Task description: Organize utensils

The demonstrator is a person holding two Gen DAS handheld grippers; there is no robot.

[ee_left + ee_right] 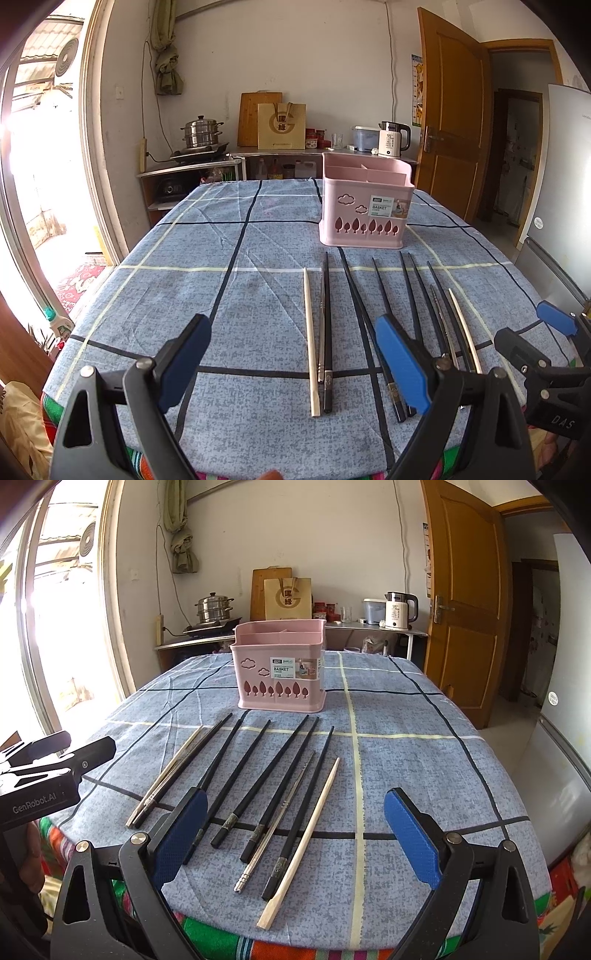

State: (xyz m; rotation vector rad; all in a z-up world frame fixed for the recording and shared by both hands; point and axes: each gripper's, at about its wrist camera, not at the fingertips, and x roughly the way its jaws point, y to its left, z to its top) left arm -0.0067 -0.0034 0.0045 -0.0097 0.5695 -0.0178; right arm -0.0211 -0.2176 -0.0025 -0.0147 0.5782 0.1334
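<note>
Left wrist view: left gripper (293, 363) hangs above the near edge of the table, jaws spread wide w/ nothing between the blue pads (186, 363). Directly ahead of it, between the fingers, lie a pale wooden chopstick (309, 341) and a black chopstick (326, 332) w/ a metal one tucked between them, all three side by side pointing away. Further ahead and a bit right stands the pink basket (364, 218), upright, dividers visible inside; its compartments look empty from here. Off to the right, part of the right gripper (554, 332) shows.

Right wrist view: right gripper (293, 840) also released, jaws wide apart, holding nothing. Ahead of it and toward its left finger the rest of the chopsticks (269, 775) fan out on the blue checked tablecloth (424, 775): several black, one metal chopstick (275, 823), one pale wooden one (304, 843) nearest the centre of the gap. Basket sits beyond their tips, not touching them. Left gripper's body appears at far left.
</note>
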